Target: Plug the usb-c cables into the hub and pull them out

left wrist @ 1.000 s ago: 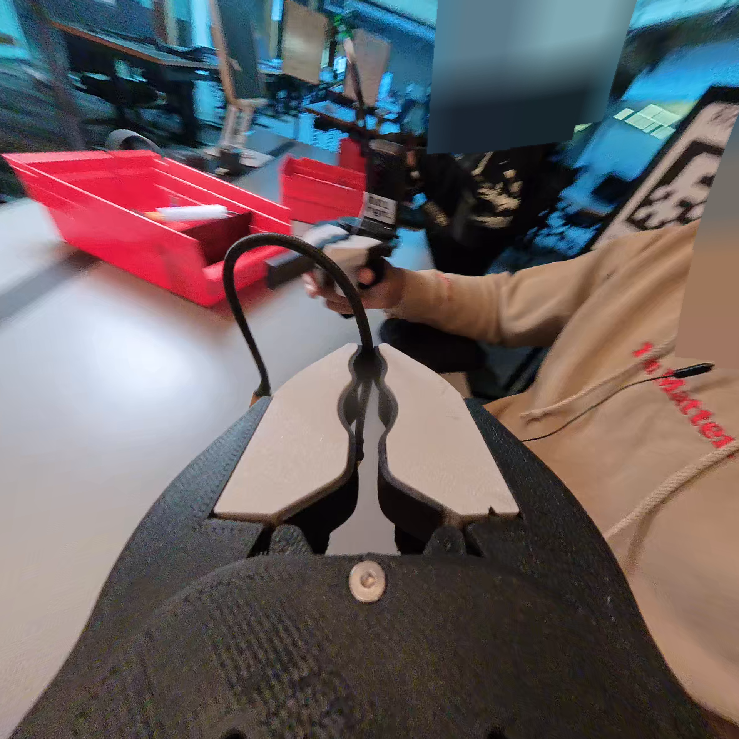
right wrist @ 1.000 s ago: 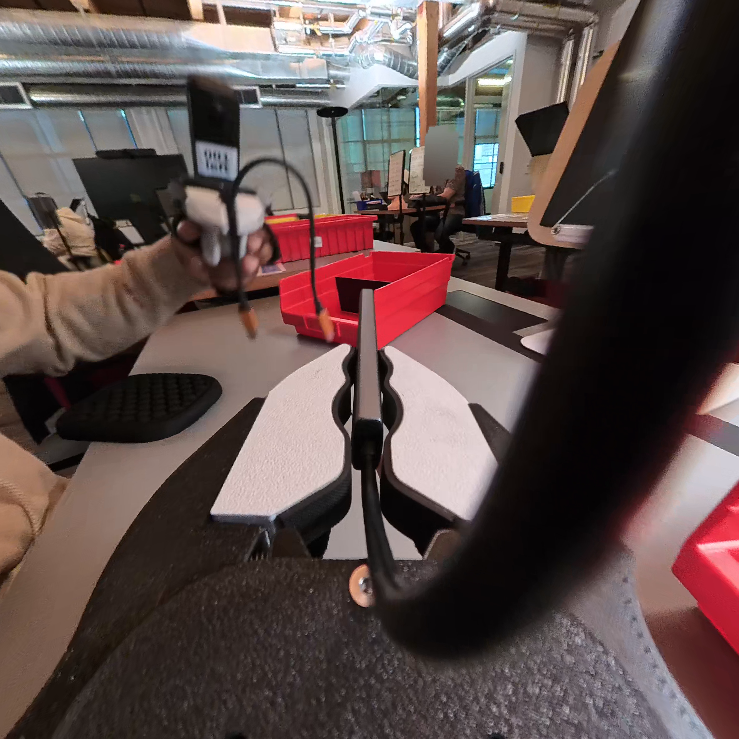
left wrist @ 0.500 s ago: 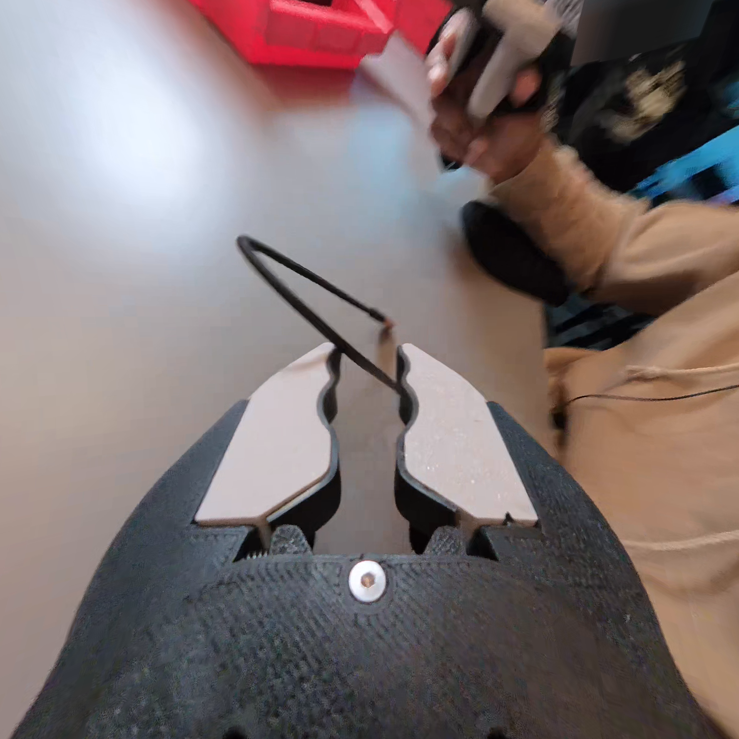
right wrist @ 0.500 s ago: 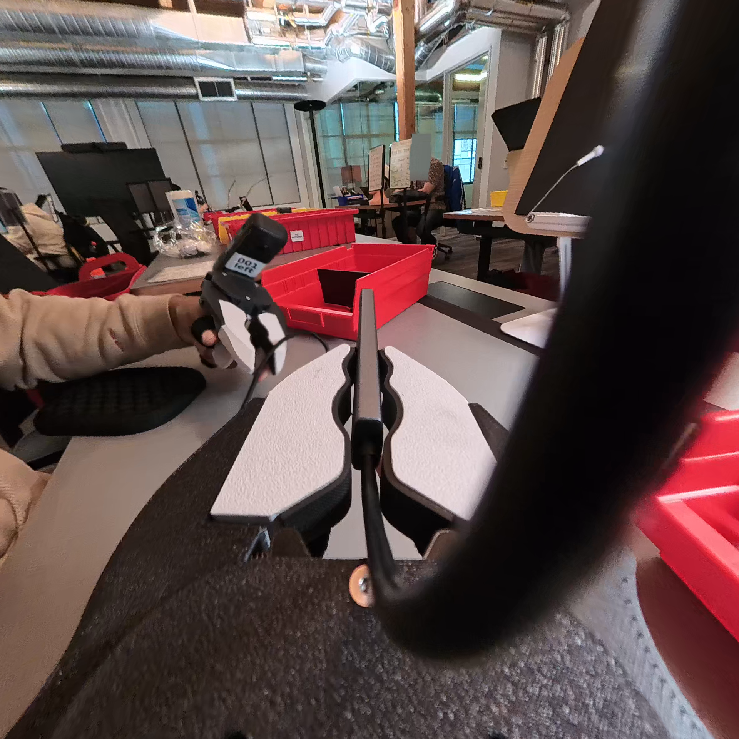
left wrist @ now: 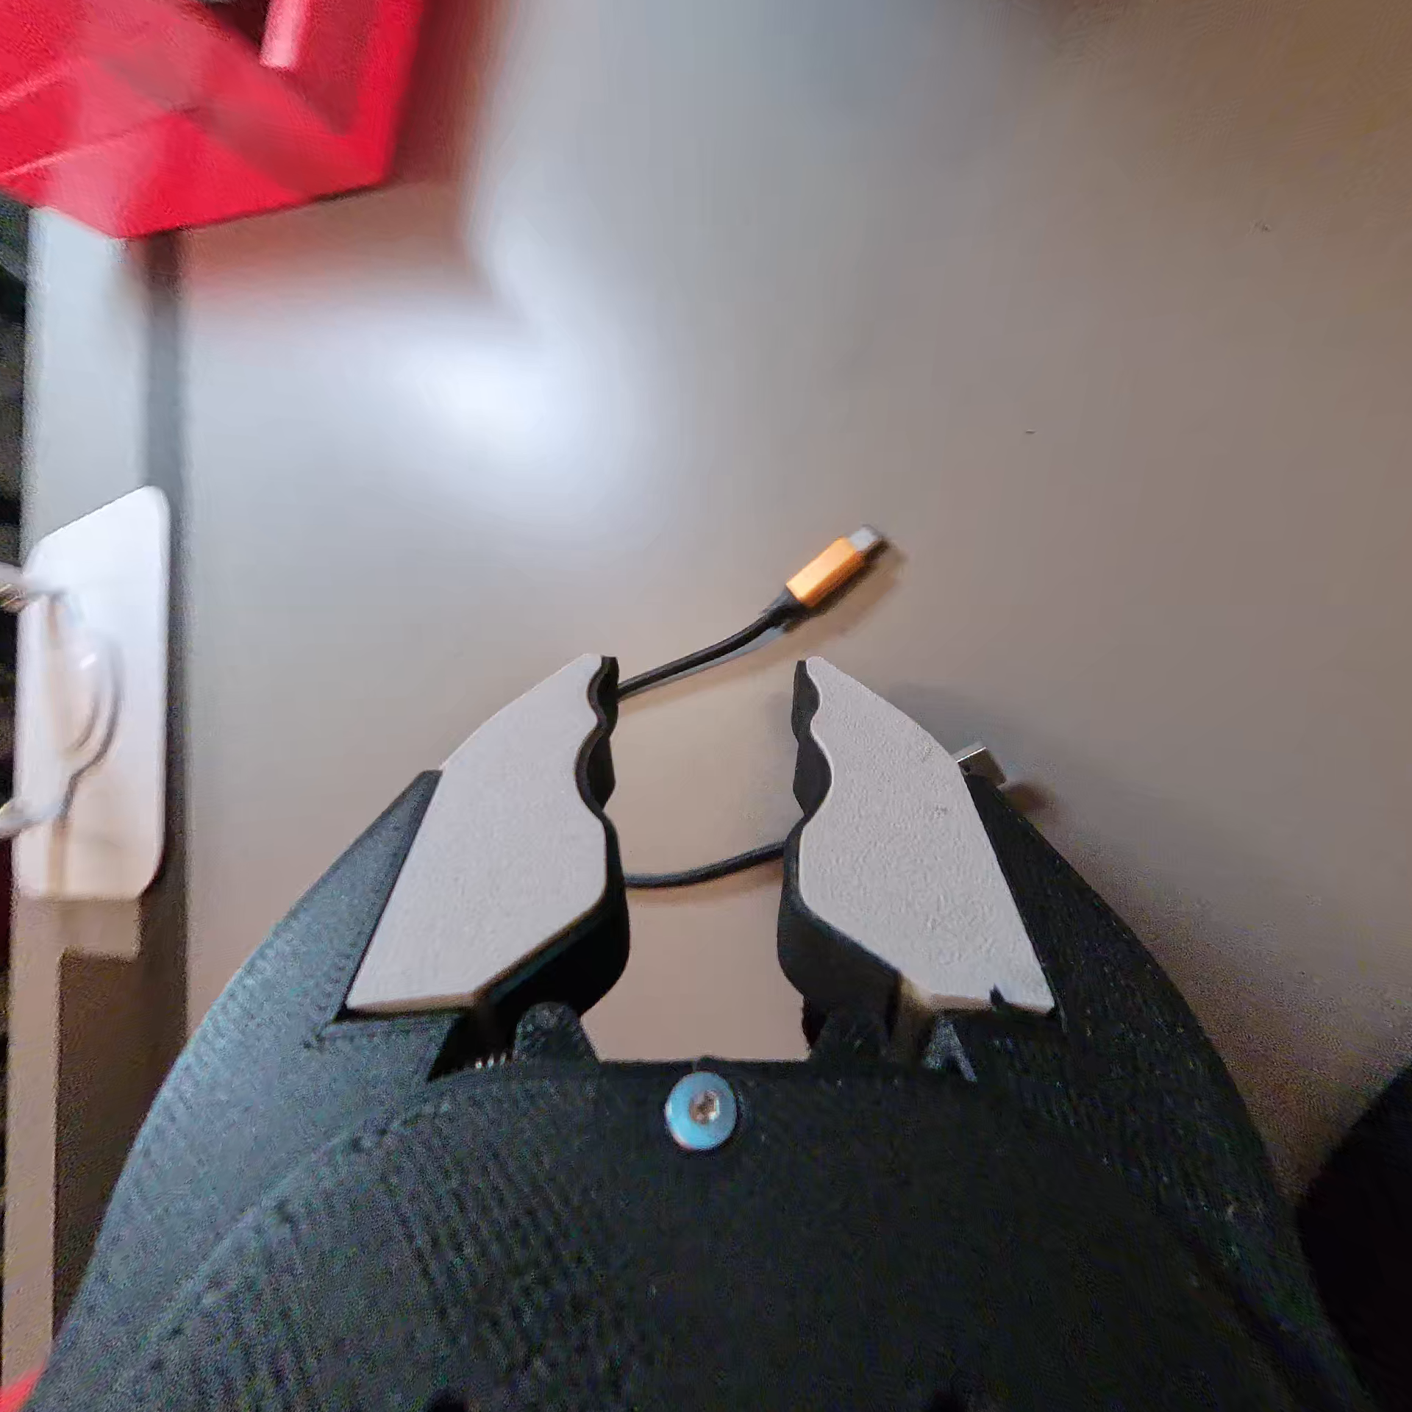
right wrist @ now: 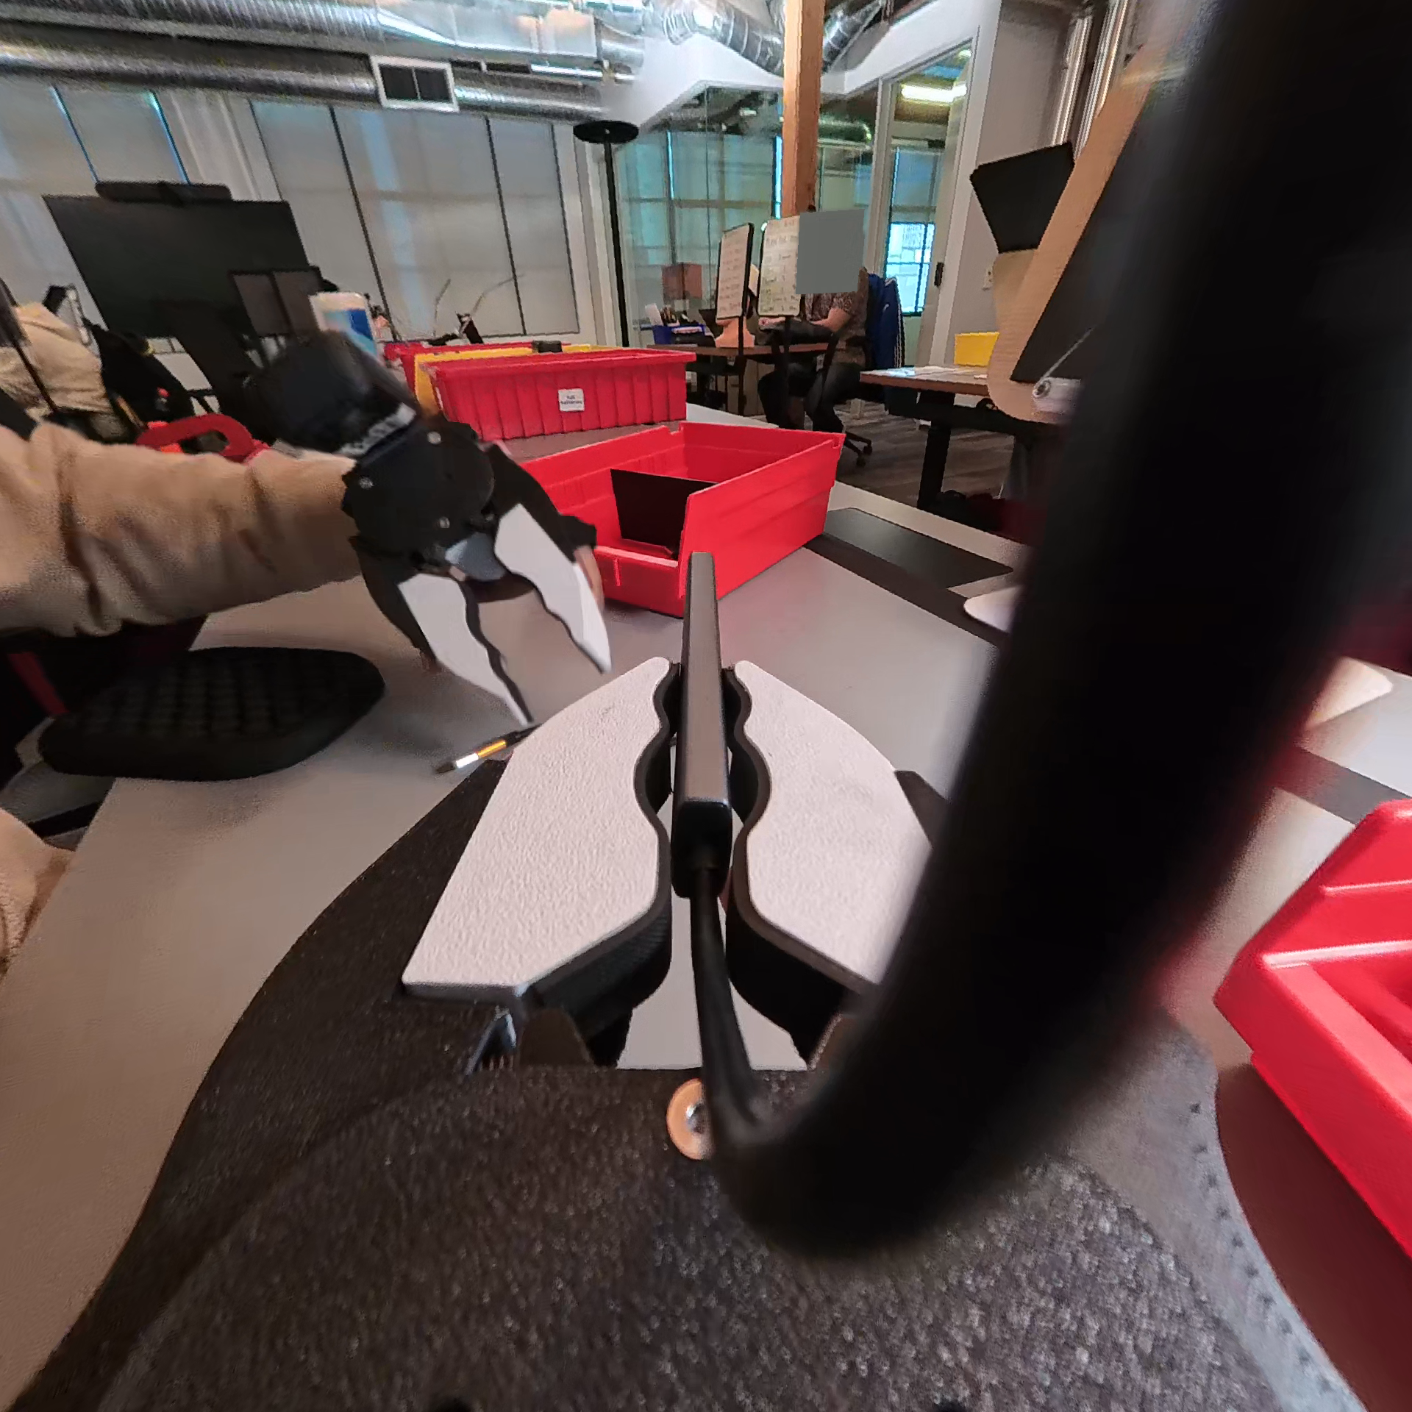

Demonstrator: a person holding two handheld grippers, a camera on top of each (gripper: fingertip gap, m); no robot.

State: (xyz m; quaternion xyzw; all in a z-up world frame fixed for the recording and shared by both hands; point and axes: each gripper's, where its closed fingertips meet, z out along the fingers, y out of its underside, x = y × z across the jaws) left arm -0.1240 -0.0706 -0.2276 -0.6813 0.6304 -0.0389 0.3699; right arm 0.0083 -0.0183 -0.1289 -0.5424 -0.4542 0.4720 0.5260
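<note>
Left gripper point(left wrist: 701, 672), black body with 2 grey finger plates, stands released above the grey table point(left wrist: 993, 306); nothing sits between its fingers. The thin black usb-c cable with orange plug point(left wrist: 829, 569) lies on the table just beyond and beneath them. Right gripper point(right wrist: 701, 672) is clenched on the slim dark grey hub point(right wrist: 701, 688), held edge-up above the table, its thick black lead point(right wrist: 1070, 688) looping rearward.

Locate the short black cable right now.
In the left wrist view the short black cable lies on the grey table under the open left gripper, its orange plug just beyond the fingertips.
</note>
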